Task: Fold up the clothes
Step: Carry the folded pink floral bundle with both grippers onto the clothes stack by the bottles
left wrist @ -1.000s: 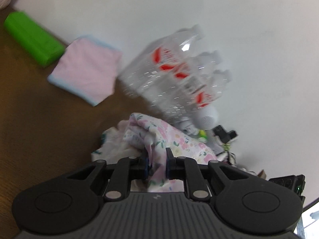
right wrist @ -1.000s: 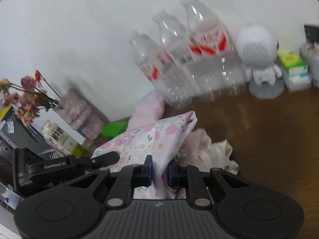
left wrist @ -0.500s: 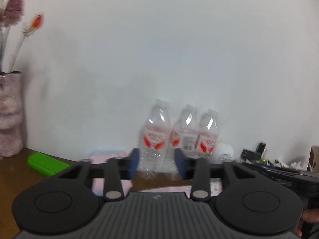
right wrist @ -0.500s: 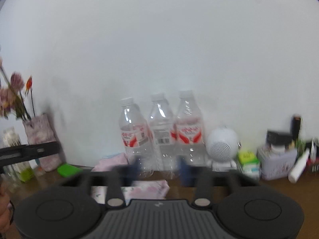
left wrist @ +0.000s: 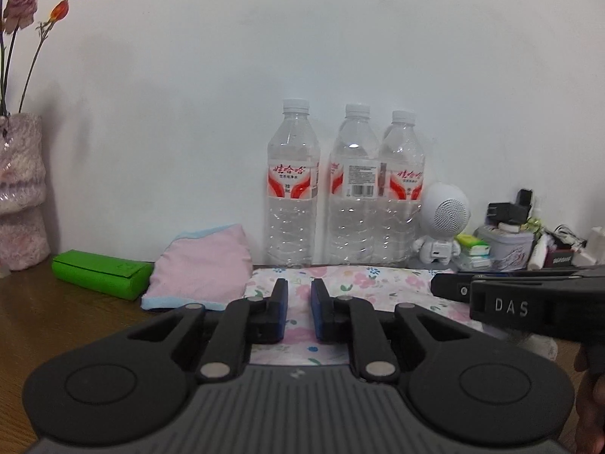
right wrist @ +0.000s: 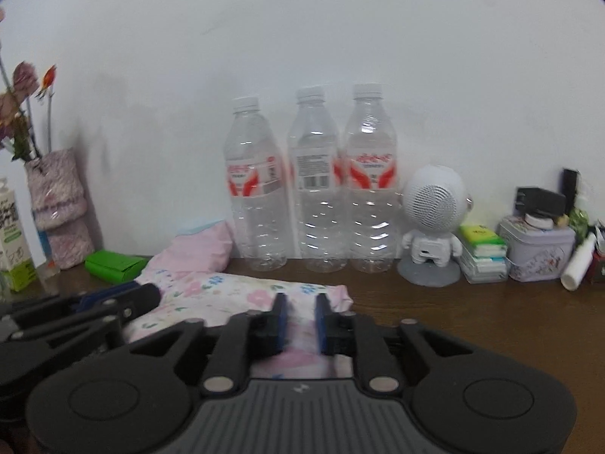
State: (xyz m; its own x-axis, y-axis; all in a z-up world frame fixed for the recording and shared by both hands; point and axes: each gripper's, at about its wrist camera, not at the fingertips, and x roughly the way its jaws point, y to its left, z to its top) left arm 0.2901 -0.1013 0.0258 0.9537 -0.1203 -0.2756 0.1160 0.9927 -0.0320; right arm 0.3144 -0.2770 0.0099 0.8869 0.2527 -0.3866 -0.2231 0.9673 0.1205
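Because the floral garment (left wrist: 363,283) lay spread flat on the desk (right wrist: 491,314), with no cloth lifted or pinched, it was judged to be resting between handling steps. It occupied the middle of the desk, its far edge just in front of the three water bottles (left wrist: 344,189) and its left part touching or overlapping the pink cloth (left wrist: 204,261), which sat folded against the wall, probably set aside as finished work.

Both tools hovered low over the garment's near edge, side by side. The left tool (left wrist: 299,312) had its jaws parted by a narrow gap, with floral fabric visible through the gap but not gripped. The right tool (right wrist: 299,321) stood likewise, narrowly parted and empty, above the garment's right end. This level, paired stance was judged to suit a two-point pinch on the near hem, which would keep the edge straight during a fold.

Beyond the garment, clutter was kept to the rear and sides, leaving the working area free: a green case (left wrist: 100,274) and a vase with flowers (left wrist: 20,193) to the left, a white robot figure (right wrist: 433,227) and a tin (right wrist: 539,253) to the right.
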